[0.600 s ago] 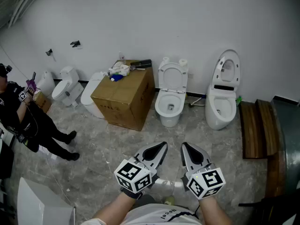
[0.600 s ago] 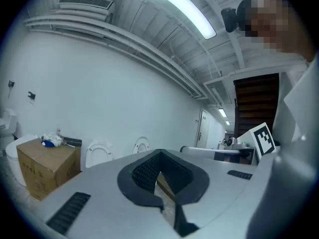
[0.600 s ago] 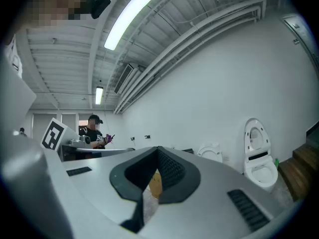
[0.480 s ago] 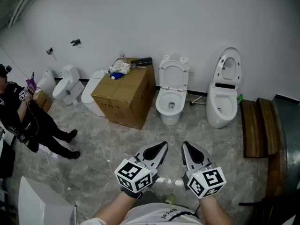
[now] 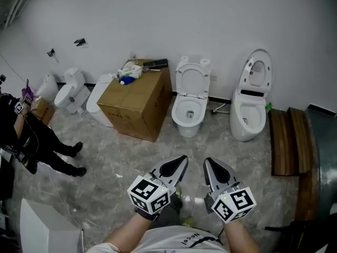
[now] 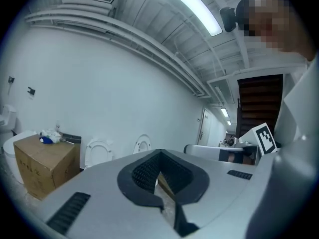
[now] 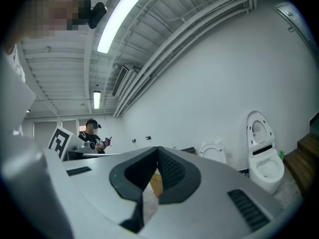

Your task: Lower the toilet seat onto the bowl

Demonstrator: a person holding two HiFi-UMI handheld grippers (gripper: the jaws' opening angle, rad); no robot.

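Right gripper [image 7: 158,149] closed, empty; raised-seat toilet [image 7: 262,156] at right.

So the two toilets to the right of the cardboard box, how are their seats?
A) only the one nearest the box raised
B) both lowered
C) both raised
C: the middle toilet, next to the cardboard box, and the taller toilet further right each have the seat standing upright over an open bowl.

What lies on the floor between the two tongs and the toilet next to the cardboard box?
Nothing. In the head view, only bare grey floor runs from the left tongs and the right tongs to the toilet.
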